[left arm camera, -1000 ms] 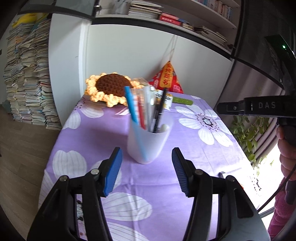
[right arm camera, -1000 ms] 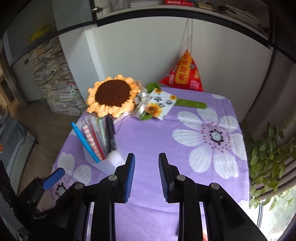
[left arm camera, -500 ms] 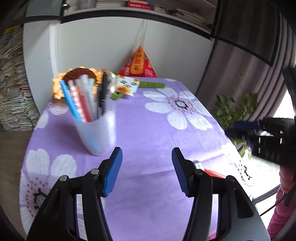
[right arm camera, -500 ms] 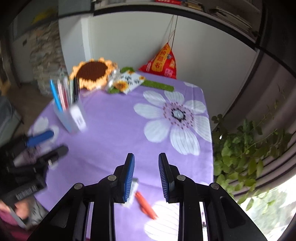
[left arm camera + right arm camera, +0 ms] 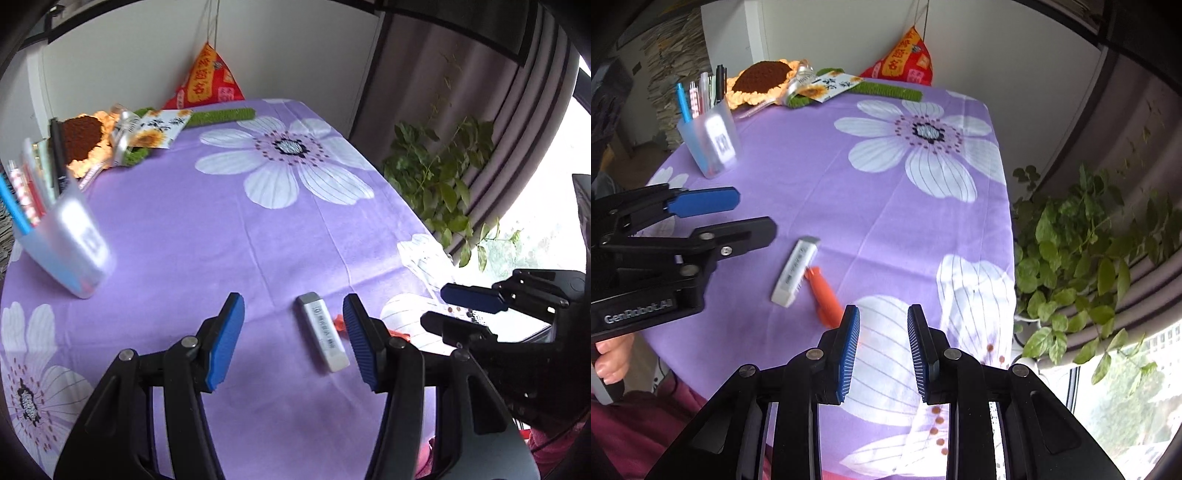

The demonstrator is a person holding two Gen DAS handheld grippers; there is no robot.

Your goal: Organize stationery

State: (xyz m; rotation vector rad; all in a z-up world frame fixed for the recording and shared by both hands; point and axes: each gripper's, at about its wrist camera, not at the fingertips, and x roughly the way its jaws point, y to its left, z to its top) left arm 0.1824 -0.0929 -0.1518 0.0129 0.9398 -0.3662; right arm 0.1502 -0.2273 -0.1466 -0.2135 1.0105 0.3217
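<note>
A white eraser-like stick (image 5: 322,329) lies on the purple flowered tablecloth (image 5: 258,229), between my left gripper's (image 5: 293,334) open fingers, nearer the right one. It also shows in the right wrist view (image 5: 795,271), with an orange marker (image 5: 822,296) touching its right side. My right gripper (image 5: 882,345) is open and empty, just right of the marker's near end. A translucent cup (image 5: 710,142) holding several pens stands at the far left; in the left wrist view the cup (image 5: 64,251) is far left.
A crocheted sunflower (image 5: 761,79), a sunflower card (image 5: 827,86), a green strip (image 5: 890,90) and a red pouch (image 5: 905,59) lie at the table's far end. A leafy plant (image 5: 1082,251) stands beyond the right table edge.
Both grippers swung away from the pen cup toward the table's near right. The white stick now lies between the left fingers, and the orange marker sits by the right gripper.
</note>
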